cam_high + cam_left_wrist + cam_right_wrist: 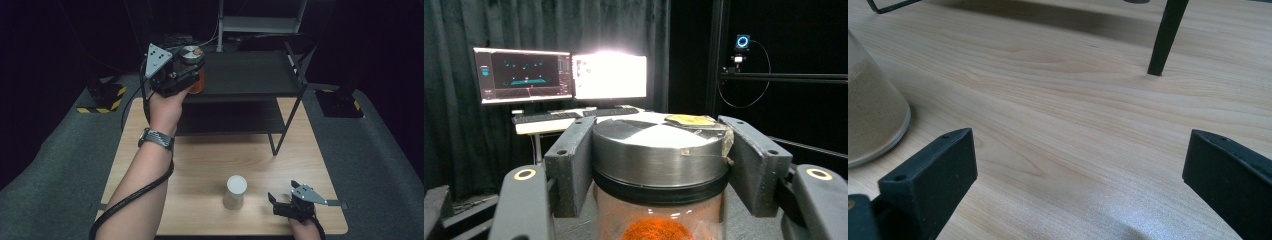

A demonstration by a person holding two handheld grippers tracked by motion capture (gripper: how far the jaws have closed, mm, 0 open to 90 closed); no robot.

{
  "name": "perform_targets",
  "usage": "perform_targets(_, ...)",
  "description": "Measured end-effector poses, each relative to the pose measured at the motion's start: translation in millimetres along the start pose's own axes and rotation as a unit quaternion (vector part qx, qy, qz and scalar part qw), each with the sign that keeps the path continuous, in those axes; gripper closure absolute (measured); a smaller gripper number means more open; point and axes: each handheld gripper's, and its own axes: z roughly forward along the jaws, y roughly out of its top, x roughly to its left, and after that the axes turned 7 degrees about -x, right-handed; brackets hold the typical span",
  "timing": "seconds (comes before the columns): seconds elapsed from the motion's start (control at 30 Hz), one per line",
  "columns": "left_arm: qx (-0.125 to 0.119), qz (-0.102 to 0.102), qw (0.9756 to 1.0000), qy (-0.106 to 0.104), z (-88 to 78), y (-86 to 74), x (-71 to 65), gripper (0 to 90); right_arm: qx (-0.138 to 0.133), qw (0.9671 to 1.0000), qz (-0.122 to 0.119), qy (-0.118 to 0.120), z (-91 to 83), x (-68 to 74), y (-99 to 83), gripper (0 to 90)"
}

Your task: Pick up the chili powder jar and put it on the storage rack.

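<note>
A glass jar of orange powder [197, 80] with a round metal lid [659, 142] is held at the left end of the black shelf's top tier [250, 72]. My left gripper [187, 70] is shut on the jar, its jaws pressing the lid's sides in the left gripper view. A second jar with a white lid [235, 191], filled with pale powder [870, 115], stands on the wooden table near the front. My right gripper [284, 200] rests low over the table to the right of that jar, open, with bare wood between its jaws [1078, 165].
The black two-tier shelf [240, 117] stands across the back half of the wooden table [200, 165]; one of its legs [1164, 40] meets the wood ahead of the right gripper. Two monitors [559, 75] and a keyboard sit on a desk beyond, against black curtains.
</note>
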Motion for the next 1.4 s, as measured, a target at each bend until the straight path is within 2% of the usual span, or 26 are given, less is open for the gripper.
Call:
perform_targets(0.4, -0.004, -0.001, 1.0, -0.002, -1.8, -3.7, 1.2, 34.4, 0.0, 1.0, 0.0, 0.0, -0.3, 0.2, -0.2, 0.2)
perform_targets(1.03, 0.007, 0.0, 1.0, -0.003, -4.0, 2.8, -0.1, 32.2, 0.0, 1.0, 0.0, -0.001, -0.3, 0.5, -0.2, 0.2)
perform_targets(1.1, 0.008, -0.003, 1.0, -0.003, -4.5, 3.4, -0.6, 28.3, 0.0, 1.0, 0.001, -0.001, -0.2, 0.6, -0.1, 0.2)
perform_targets(1.13, 0.01, -0.008, 0.9999, 0.009, -5.4, 4.6, -4.8, 20.4, 0.001, 1.0, 0.0, -0.002, 0.0, 0.7, 0.2, 0.3)
perform_targets(1.17, 0.007, -0.013, 0.9998, 0.01, -7.0, 4.6, -5.3, 16.3, 0.001, 1.0, 0.0, -0.002, 0.1, 0.9, 0.4, 0.3)
perform_targets(1.3, 0.006, -0.012, 0.9999, 0.007, -10.1, 6.6, -7.9, 6.5, 0.001, 1.0, -0.001, -0.002, 0.1, 1.3, 0.4, 0.2)
perform_targets(1.33, 0.007, -0.011, 0.9999, 0.005, -10.8, 7.9, -8.4, 6.5, 0.001, 1.0, -0.001, -0.002, -0.1, 1.4, 0.1, 0.3)
perform_targets(1.4, 0.019, -0.005, 0.9998, 0.003, -12.8, 12.5, -11.6, 0.3, 0.0, 1.0, -0.001, -0.003, -0.3, 1.6, -0.1, 0.3)
